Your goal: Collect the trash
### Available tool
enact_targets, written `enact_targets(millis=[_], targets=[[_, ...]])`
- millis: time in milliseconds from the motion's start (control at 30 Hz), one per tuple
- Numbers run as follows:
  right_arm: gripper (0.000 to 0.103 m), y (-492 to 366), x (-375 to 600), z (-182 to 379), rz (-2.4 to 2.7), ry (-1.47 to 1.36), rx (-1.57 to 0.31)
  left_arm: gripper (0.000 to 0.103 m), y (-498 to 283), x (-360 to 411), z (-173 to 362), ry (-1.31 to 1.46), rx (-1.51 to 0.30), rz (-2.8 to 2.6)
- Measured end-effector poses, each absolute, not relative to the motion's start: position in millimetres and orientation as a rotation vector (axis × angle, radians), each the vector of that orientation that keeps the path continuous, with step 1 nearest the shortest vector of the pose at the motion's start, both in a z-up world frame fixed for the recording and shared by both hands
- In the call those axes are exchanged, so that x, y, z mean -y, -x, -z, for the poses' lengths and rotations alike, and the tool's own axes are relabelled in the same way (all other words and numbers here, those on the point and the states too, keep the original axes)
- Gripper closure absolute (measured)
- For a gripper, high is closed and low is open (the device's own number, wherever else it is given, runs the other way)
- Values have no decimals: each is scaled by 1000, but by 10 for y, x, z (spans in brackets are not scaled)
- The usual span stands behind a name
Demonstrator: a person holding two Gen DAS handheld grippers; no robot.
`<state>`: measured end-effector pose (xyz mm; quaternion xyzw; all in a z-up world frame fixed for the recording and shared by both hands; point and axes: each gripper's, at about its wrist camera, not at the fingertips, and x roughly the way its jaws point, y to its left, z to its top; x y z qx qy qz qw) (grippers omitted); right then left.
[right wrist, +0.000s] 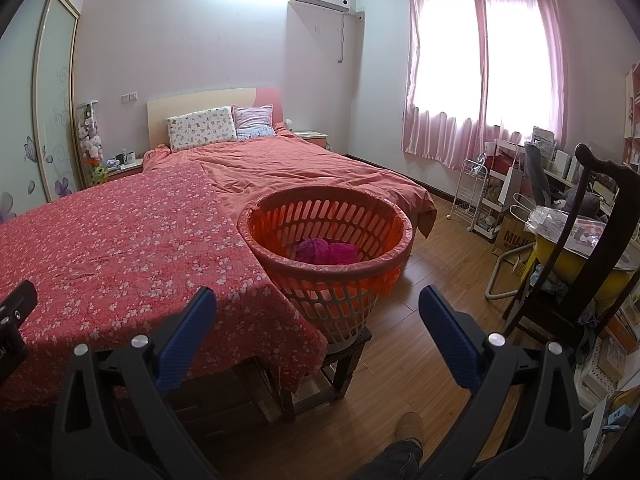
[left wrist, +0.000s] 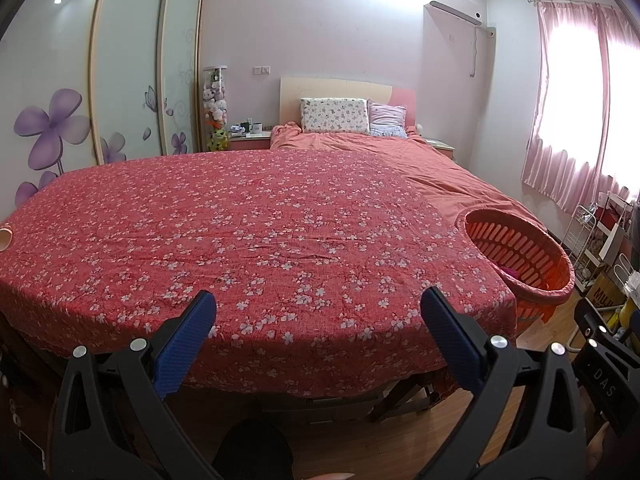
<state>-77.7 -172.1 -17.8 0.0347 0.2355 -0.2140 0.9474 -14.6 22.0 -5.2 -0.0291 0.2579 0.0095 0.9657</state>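
Both grippers, left gripper (left wrist: 318,336) and right gripper (right wrist: 318,336), released and empty over the floral tabletop (left wrist: 248,224). Pink trash (right wrist: 328,252) lies inside the basket (right wrist: 326,272); scan the tabletop edges before reaching.

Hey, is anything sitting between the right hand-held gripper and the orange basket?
Nothing visible is. The right hand-held gripper is open and empty, and the orange basket stands directly ahead on a small dark stool at the corner of the floral cloth. Only open air lies between them.
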Motion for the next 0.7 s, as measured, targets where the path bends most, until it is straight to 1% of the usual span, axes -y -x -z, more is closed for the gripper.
enact_targets(millis=[700], targets=[[4, 772, 1730, 161, 436, -70, -481, 2, 145, -218, 47, 58, -522, -20]])
